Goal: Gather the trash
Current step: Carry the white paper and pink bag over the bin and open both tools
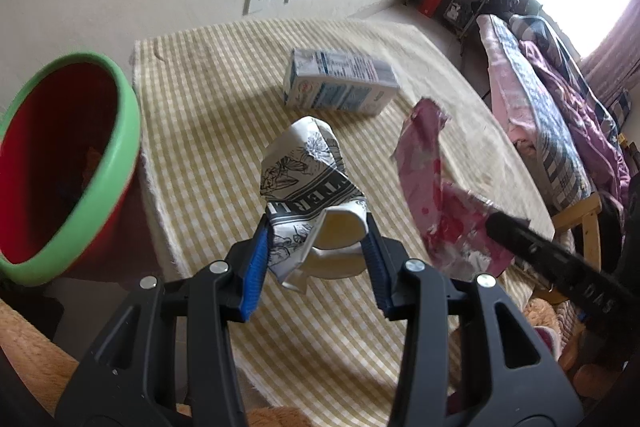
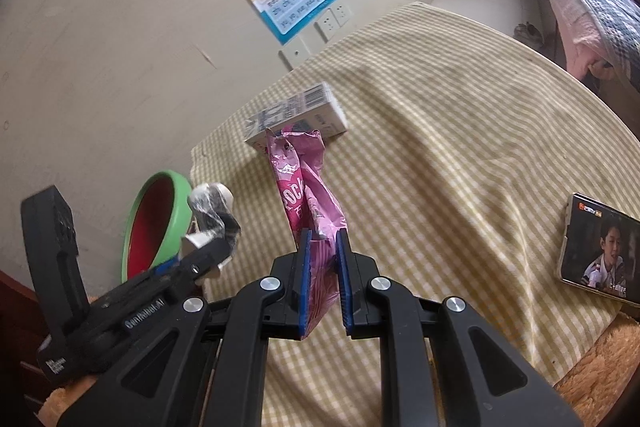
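My left gripper [image 1: 316, 231] is shut on a crumpled paper cup [image 1: 308, 183] printed in black and white, held above the checked tablecloth. The same cup [image 2: 210, 205] shows in the right wrist view near the bin, with the left gripper [image 2: 200, 247] under it. My right gripper [image 2: 323, 241] is shut on a pink snack wrapper [image 2: 306, 187], which hangs in the air; that wrapper [image 1: 436, 195] is at the right in the left wrist view. A blue-and-white carton [image 1: 340, 83] lies on its side on the cloth, carton [image 2: 296, 121] behind the wrapper. A red bin with a green rim [image 1: 120, 131] stands left of the table, bin [image 2: 160, 219].
A yellow-checked cloth [image 2: 460, 131] covers the table, which stands against a wall with posters. A phone [image 2: 600, 247] playing video lies at the table's right edge. A bed with purple bedding [image 1: 560, 99] is to the right, a shelf beyond it.
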Demonstrator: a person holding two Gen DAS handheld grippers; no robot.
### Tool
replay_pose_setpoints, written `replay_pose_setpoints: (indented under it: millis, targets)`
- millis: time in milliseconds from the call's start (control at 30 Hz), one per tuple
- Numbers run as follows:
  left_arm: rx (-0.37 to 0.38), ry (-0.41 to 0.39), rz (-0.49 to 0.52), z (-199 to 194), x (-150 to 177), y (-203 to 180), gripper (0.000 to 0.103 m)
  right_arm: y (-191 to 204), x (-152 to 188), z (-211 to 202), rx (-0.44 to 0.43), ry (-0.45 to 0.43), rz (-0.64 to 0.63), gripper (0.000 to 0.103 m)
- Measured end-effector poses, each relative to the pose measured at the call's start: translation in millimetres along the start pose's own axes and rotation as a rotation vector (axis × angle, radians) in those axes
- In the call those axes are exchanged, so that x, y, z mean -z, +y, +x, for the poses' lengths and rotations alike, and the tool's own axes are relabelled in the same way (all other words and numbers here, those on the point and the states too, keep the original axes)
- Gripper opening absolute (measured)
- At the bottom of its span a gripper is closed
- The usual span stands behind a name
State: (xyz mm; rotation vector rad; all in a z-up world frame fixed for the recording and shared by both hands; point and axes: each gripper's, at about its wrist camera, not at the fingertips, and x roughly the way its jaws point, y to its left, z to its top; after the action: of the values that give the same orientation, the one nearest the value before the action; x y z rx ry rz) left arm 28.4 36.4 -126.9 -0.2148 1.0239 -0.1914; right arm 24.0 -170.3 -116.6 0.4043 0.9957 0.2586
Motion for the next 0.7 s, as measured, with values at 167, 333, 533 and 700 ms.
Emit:
replay_pose_setpoints:
  millis: [167, 333, 533, 700]
  targets:
    - [-0.029, -0.069, -0.02, -28.0, -11.9, 16.9, 0.042, 17.7, -0.6, 4.6, -0.017, 0.013, -0.037, 0.013]
    - [-0.092, -0.129, -0.053, -53.7, -21.7, 42.8, 0.042, 41.7, -2.3, 15.8, -0.046, 0.038, -0.087, 0.013]
    - [-0.23, -0.197, -0.108, -85.6, -41.8, 84.4, 0.042, 83.0, -14.4, 28.9, -0.124, 0.052, -0.144, 0.013]
    - [-0.32, -0.204, -0.173, -100.8, -53.8, 125.2, 0.042, 126.5, -31.8, 42.8, -0.213, 0.061, -0.179, 0.013]
